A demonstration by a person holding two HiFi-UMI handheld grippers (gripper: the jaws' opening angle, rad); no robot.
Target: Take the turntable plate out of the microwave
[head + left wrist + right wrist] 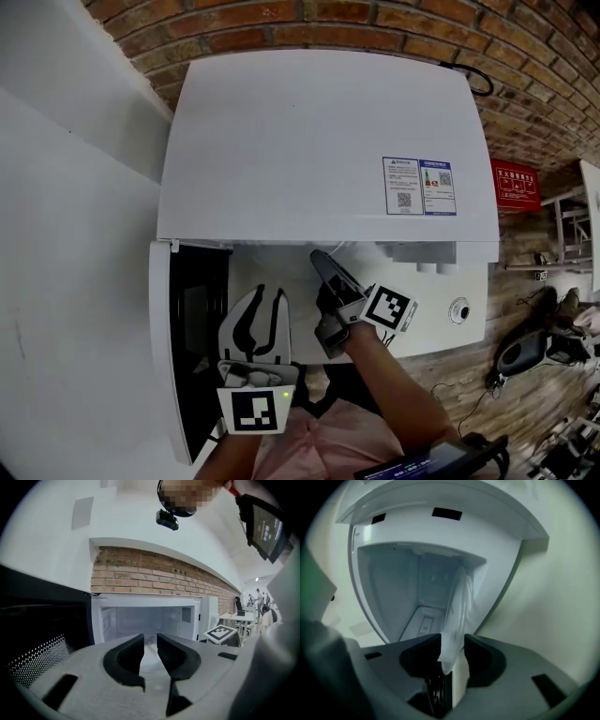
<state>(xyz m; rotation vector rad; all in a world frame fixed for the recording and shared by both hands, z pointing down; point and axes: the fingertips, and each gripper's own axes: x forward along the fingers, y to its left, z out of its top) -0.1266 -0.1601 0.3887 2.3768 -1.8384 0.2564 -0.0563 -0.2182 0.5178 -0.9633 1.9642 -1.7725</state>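
**Right gripper view: plate rim sits between my spread jaws**

Right gripper view looks into the open microwave (440, 531), which appears turned on its side because I hold this tool rolled over. Its pale cavity (398, 588) holds the plate (458, 606). The near rim of the plate reaches out to the mouth of the cavity and lies in the gap of my right gripper (452, 641). The jaws stand apart with the rim between them, and I see no pad pressing on it. Nothing else lies in the cavity that I can see.

My left gripper (150, 641) hangs just in front of the opening, jaws apart and empty, with only the cavity showing through the gap. The door (164, 347) is swung wide to the left.

From the head view the microwave's top covers the cavity, so the plate is hard to make out there, and the tip of my right gripper is lost under the front edge. The far half of the plate blurs into the back wall in the right gripper view. I cannot tell whether the plate rests on the floor of the cavity or is lifted off it.

The plate is clear glass, thin and round, with a smooth rolled rim. The microwave is a white, smooth box with two printed labels (419, 186) on top. The door window is dark with a fine dotted mesh. Rough red brick wall (375, 28) stands behind.
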